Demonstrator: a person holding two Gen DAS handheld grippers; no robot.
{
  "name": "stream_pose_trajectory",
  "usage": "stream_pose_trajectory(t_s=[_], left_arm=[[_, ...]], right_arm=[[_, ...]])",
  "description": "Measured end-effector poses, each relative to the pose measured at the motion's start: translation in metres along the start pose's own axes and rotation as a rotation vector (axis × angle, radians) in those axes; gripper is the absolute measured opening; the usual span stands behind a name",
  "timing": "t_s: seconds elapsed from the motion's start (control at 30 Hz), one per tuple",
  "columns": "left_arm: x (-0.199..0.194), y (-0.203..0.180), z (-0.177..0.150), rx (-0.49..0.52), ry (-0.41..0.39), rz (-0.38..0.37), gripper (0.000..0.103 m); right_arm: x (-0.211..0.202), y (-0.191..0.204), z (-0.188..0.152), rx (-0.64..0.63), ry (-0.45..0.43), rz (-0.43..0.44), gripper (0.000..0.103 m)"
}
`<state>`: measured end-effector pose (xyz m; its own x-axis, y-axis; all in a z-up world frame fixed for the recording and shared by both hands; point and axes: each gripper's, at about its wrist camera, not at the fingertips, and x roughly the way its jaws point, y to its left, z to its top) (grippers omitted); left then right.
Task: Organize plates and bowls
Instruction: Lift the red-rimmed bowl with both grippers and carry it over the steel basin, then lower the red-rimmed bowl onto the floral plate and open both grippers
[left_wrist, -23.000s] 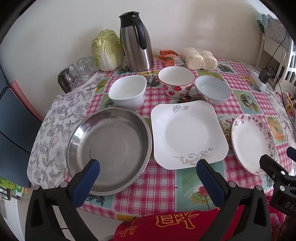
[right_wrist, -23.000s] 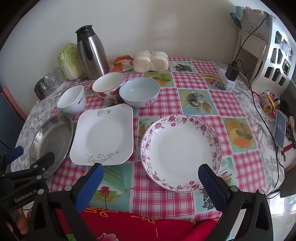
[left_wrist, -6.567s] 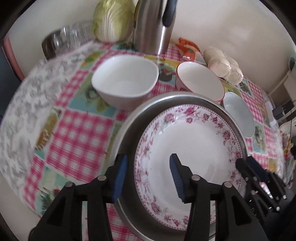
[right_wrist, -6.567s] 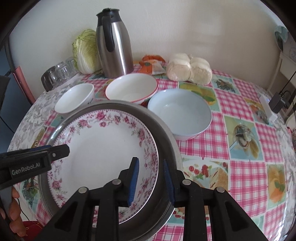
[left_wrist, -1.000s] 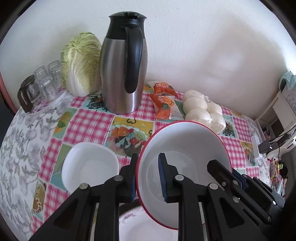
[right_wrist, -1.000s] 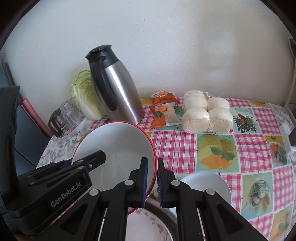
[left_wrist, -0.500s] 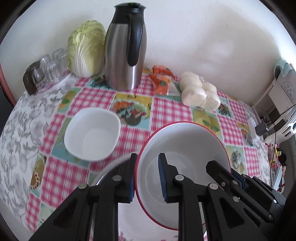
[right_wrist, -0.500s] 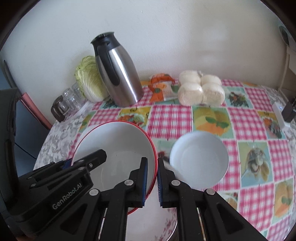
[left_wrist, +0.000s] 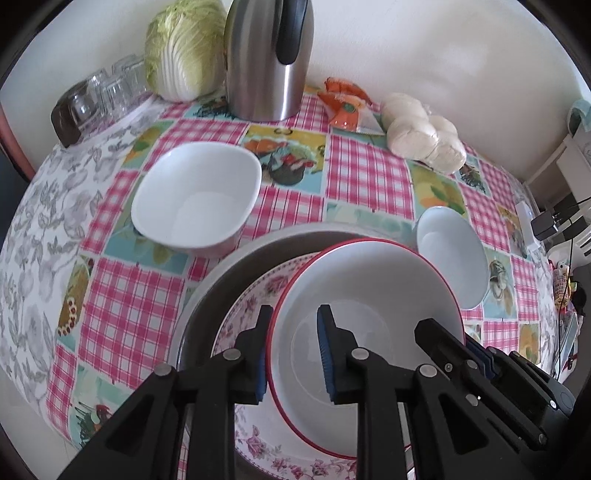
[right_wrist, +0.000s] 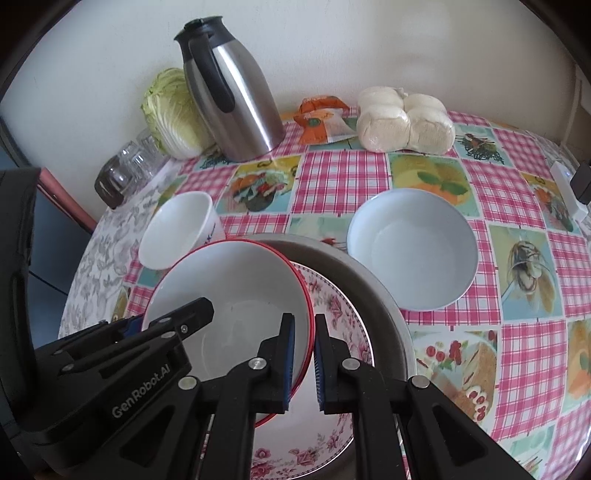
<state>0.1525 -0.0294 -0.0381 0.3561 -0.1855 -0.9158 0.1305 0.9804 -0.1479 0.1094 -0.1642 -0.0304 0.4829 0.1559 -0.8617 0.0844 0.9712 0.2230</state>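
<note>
A red-rimmed white bowl (left_wrist: 373, 295) (right_wrist: 236, 288) hangs tilted just above the floral plate (left_wrist: 251, 306) (right_wrist: 340, 317), which lies in the steel pan (left_wrist: 221, 273) (right_wrist: 362, 273). My left gripper (left_wrist: 293, 354) is shut on the bowl's left rim. My right gripper (right_wrist: 303, 362) is shut on its right rim. A squarish white bowl (left_wrist: 195, 199) (right_wrist: 177, 232) sits on the table to the left. A pale blue bowl (left_wrist: 450, 254) (right_wrist: 412, 247) sits to the right.
At the back stand a steel thermos jug (left_wrist: 266, 59) (right_wrist: 229, 92), a cabbage (left_wrist: 181, 48), glasses on a tray (left_wrist: 96, 96), orange snack packets (right_wrist: 321, 118) and bagged buns (right_wrist: 402, 122). A charger and cable (left_wrist: 546, 225) lie at the right edge.
Both grippers have carried the red-rimmed bowl down and toward me, from high above the table to just over the floral plate in the pan.
</note>
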Motion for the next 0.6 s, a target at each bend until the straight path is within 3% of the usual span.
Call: stream_pose_trajectory(t_s=[0.6], left_arm=[[0.0094, -0.0003, -0.0006, 0.008, 0.046, 0.000, 0.027]], right_arm=[[0.0095, -0.0001, -0.0020, 0.004, 0.056, 0.005, 0.011]])
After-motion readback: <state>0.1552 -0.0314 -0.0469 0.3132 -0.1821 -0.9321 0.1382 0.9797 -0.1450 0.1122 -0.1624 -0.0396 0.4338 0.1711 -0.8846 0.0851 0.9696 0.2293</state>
